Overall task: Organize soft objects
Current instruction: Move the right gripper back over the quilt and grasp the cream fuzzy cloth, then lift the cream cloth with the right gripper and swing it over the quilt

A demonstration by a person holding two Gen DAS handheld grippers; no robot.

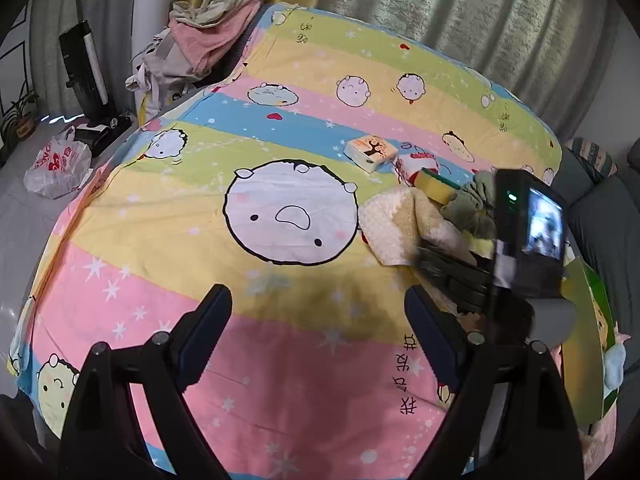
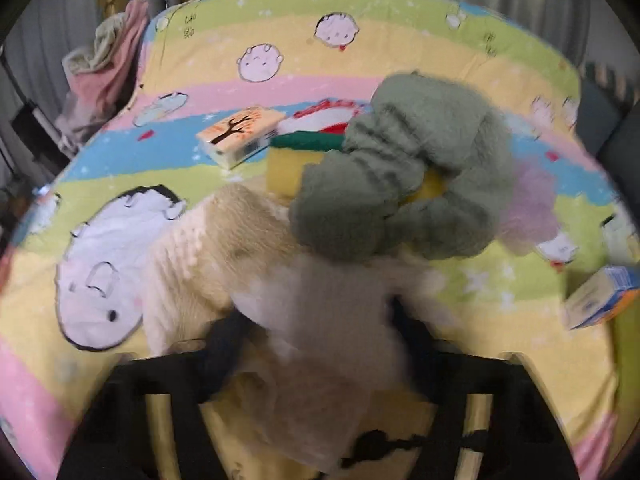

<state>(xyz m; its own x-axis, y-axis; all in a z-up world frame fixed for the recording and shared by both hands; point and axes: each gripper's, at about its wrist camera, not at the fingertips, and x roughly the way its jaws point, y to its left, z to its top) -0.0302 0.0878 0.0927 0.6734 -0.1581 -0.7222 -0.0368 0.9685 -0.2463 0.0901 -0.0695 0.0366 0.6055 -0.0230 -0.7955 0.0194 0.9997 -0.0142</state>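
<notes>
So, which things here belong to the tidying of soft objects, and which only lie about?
For the job: cream towel, green cloth, sponge, right gripper around a pale cloth.

Lying about: tissue pack, small box, plastic bag, clothes pile.

A home bedroom: cartoon-print bedspread (image 1: 280, 360), curtains (image 1: 460, 12), heaped laundry (image 1: 204, 36).

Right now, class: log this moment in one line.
left gripper: open, empty | right gripper: fingers around cream towel | green towel: on bedspread
</notes>
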